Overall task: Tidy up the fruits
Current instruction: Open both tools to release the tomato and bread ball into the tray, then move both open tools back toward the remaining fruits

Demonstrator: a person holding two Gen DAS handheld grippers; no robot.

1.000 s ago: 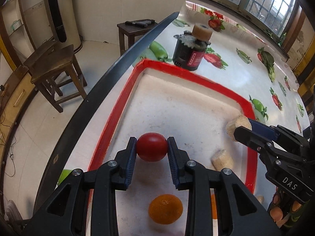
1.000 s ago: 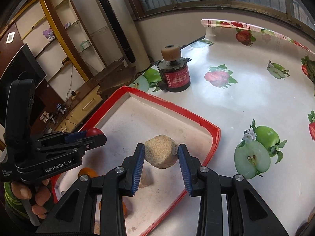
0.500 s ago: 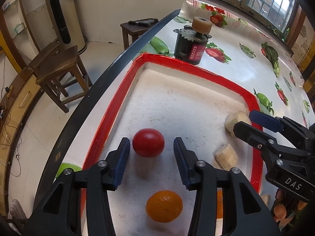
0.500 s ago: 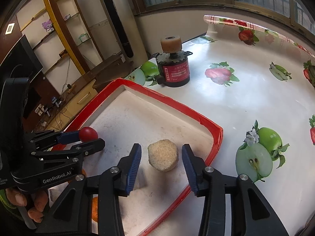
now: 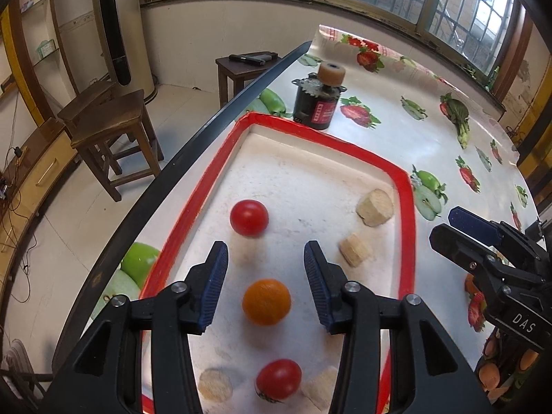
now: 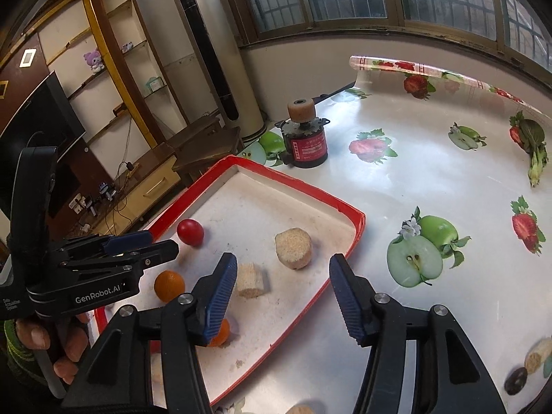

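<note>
A red-rimmed white tray [image 5: 405, 214] [image 6: 358, 227] lies on the table. In it lie a red tomato [image 5: 249, 217] [image 6: 190, 232], an orange [image 5: 266, 302] [image 6: 169, 285], a second tomato [image 5: 278, 378], and tan chunks [image 5: 375, 207] [image 5: 355, 249] [image 6: 293, 243] [image 6: 252, 280]. My left gripper [image 5: 265, 288] is open and empty above the orange, behind the first tomato. My right gripper [image 6: 283, 296] is open and empty, pulled back from the tan chunks. A second orange [image 6: 220, 334] peeks out behind its left finger.
A black motor with a tan roller [image 5: 319, 98] [image 6: 305, 138] stands beyond the tray's far edge. The table's dark edge [image 5: 193, 151] runs close along the tray's left side. More tan pieces and a dark ring [image 6: 533, 362] lie on the cloth at right.
My left gripper let go of the red tomato and my right gripper let go of the tan chunk; both opened and drew back. Tomato and chunk now rest in the tray.
</note>
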